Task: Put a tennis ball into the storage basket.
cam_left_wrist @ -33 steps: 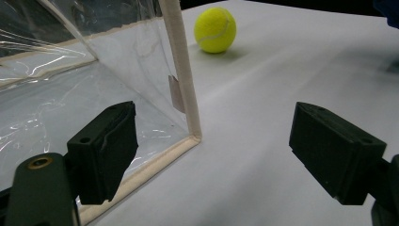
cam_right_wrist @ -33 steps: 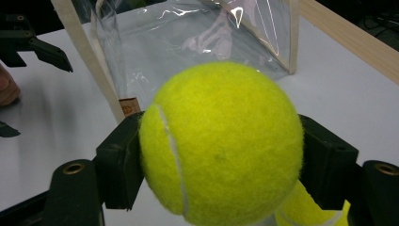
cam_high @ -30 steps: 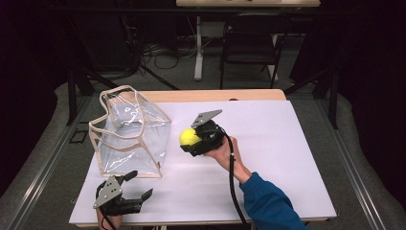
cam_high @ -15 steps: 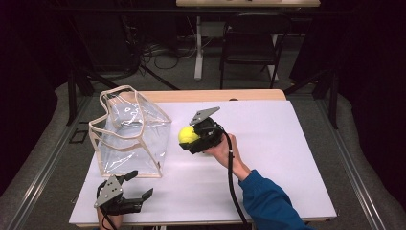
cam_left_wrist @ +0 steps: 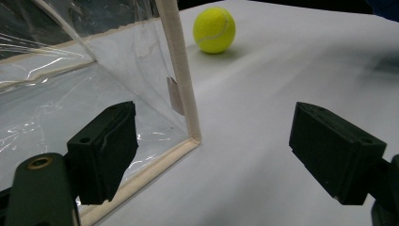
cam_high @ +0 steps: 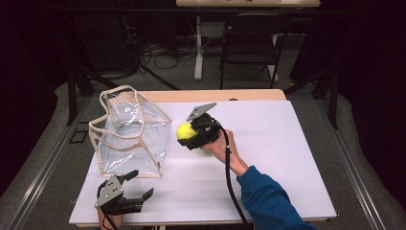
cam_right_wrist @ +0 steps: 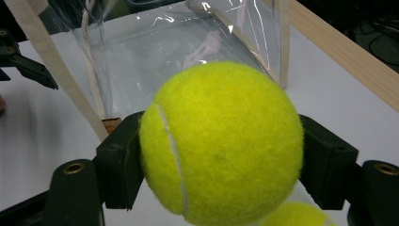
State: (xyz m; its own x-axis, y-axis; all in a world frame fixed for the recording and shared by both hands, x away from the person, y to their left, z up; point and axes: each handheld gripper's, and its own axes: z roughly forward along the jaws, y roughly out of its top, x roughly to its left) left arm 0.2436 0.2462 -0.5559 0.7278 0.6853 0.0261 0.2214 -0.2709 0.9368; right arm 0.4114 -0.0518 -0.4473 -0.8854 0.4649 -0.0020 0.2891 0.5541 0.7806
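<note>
A clear plastic bag (cam_high: pixel 129 132) with beige trim stands open-topped on the left of the white table (cam_high: pixel 287 158). My right gripper (cam_high: pixel 187 132) is shut on a yellow tennis ball (cam_high: pixel 185 131), held above the table just right of the bag; in the right gripper view the ball (cam_right_wrist: pixel 221 141) sits between both jaws with the bag's wall (cam_right_wrist: pixel 188 47) behind it. A second tennis ball (cam_left_wrist: pixel 214 29) rests on the table below it, its top edge (cam_right_wrist: pixel 294 214) peeking in. My left gripper (cam_high: pixel 143 183) is open near the front edge, facing the bag's corner seam (cam_left_wrist: pixel 181 80).
The table's wooden far edge (cam_high: pixel 215 95) runs behind the bag. A chair (cam_high: pixel 251 43) and a desk leg (cam_high: pixel 197 48) stand on the floor beyond. The person's blue sleeve (cam_high: pixel 268 201) crosses the front middle of the table.
My right gripper has carried the tennis ball slightly left and up, closer to the bag. The left gripper has hardly moved.
</note>
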